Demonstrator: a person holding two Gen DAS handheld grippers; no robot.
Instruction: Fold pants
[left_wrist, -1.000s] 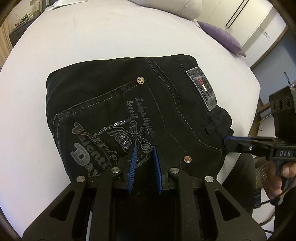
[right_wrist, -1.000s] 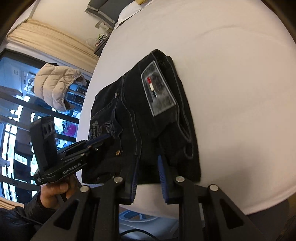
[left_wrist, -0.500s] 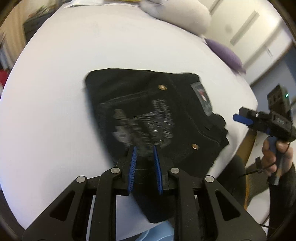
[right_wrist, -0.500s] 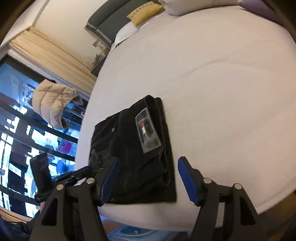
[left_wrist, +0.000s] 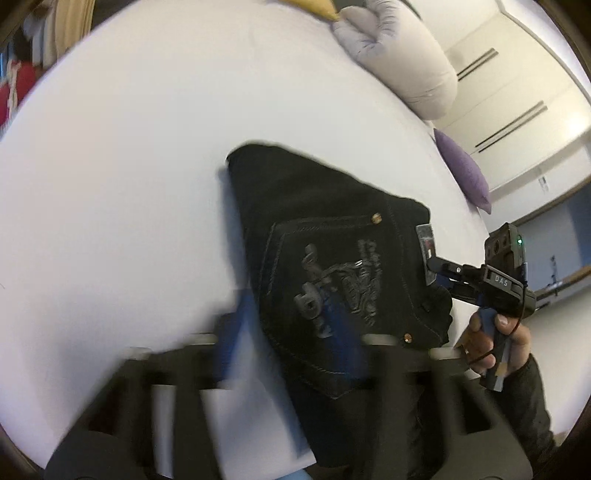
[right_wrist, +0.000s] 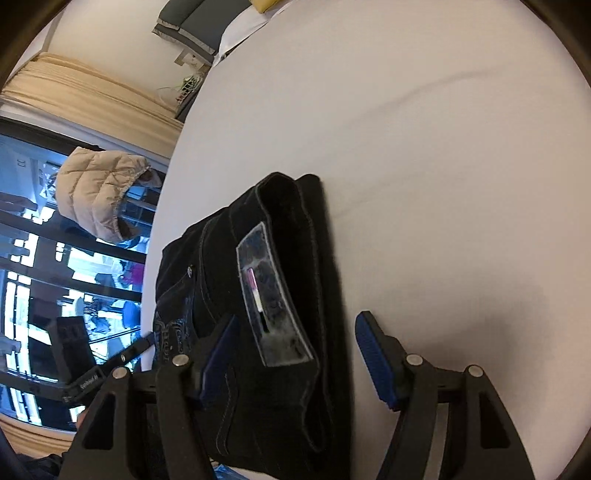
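Observation:
The black jeans (left_wrist: 332, 236) lie folded into a compact rectangle on the white bed (left_wrist: 129, 177), embroidered back pocket up. A grey label patch (right_wrist: 269, 295) sits on the waistband. My left gripper (left_wrist: 291, 332) is motion-blurred. Its jaws are opening, with the blue fingers (left_wrist: 236, 332) apart over the near pocket edge and not pressing the cloth. My right gripper (right_wrist: 299, 354) is open, its fingers straddling the waistband end without touching it. In the left wrist view the right gripper (left_wrist: 441, 275) hangs at the label corner, held by a hand (left_wrist: 495, 343).
A grey pillow (left_wrist: 399, 55), a purple cushion (left_wrist: 465, 173) and a yellow cushion (left_wrist: 317, 5) lie at the far end of the bed. A beige puffer jacket (right_wrist: 99, 192) hangs by the window (right_wrist: 55, 277). The bed's near edge runs just under both grippers.
Both grippers have let go of the jeans and spread their fingers. The right opened first and pulled back; the left rolled and drew away, then opened.

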